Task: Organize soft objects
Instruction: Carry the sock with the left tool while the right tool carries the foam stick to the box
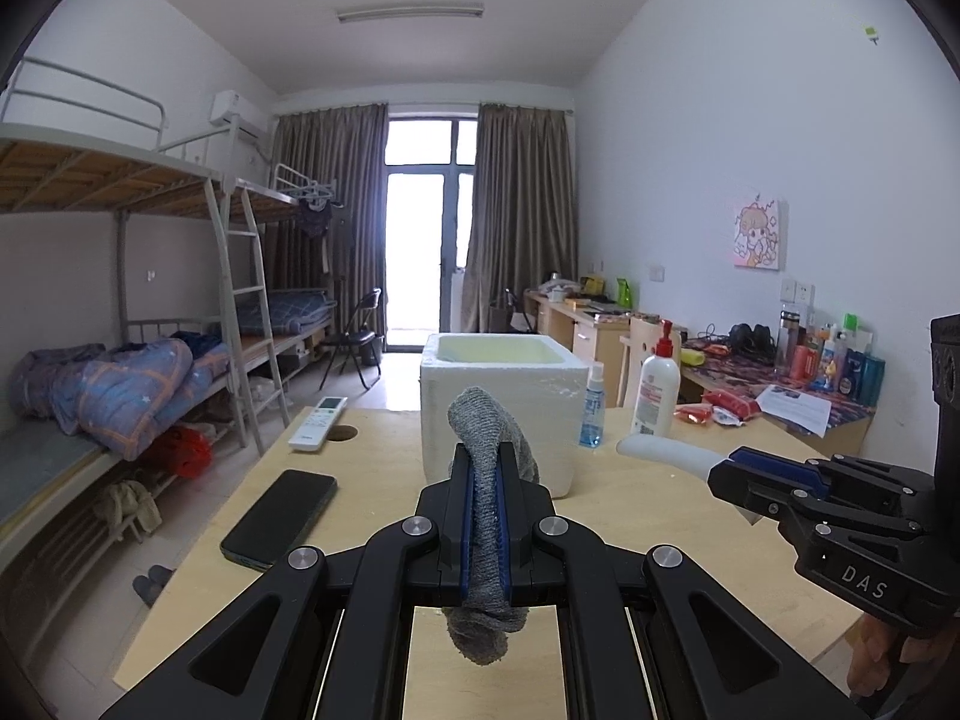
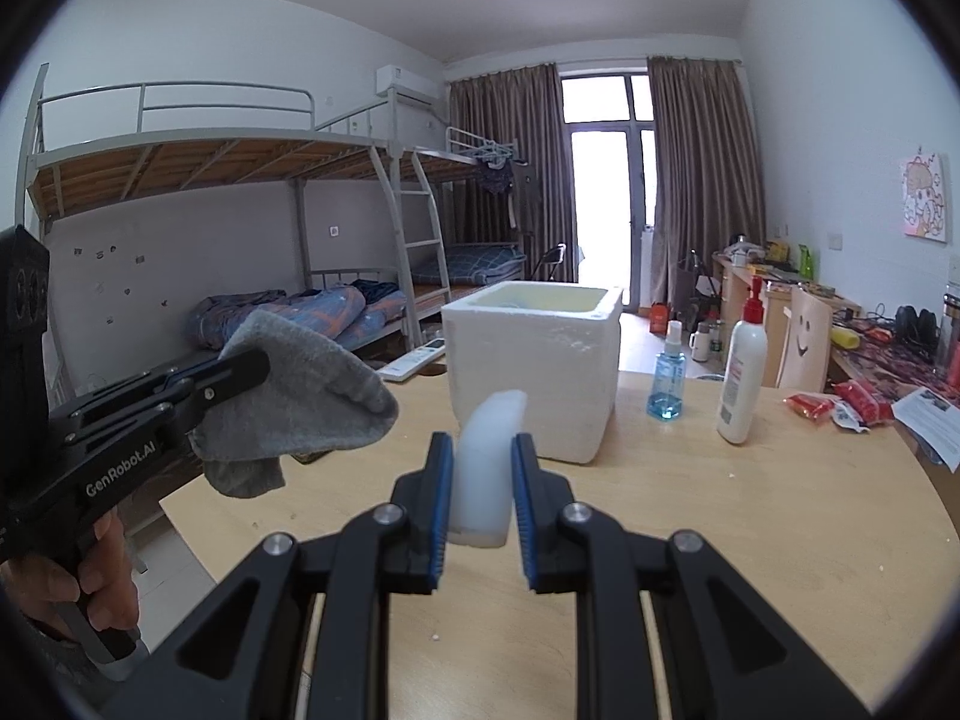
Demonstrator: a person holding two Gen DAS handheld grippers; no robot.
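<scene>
Two soft things up off the table: left gripper [image 1: 486, 498] is clamped on one grey knitted sock [image 1: 489, 438], right gripper [image 2: 480, 501] pinches one white foam piece [image 2: 485, 468]. One white styrofoam box [image 2: 534, 360] sits at 12 o'clock, with two bottles, a blue spray bottle [image 2: 667, 375] and a white pump bottle [image 2: 744, 366], at 1 o'clock.

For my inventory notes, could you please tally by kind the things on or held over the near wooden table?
Soft pieces held in a gripper: 2, grey sock, white piece
Bottles: 2, blue spray bottle, white pump bottle
Foam box: 1
Phone: 1
Remote: 1
Total: 7
</scene>
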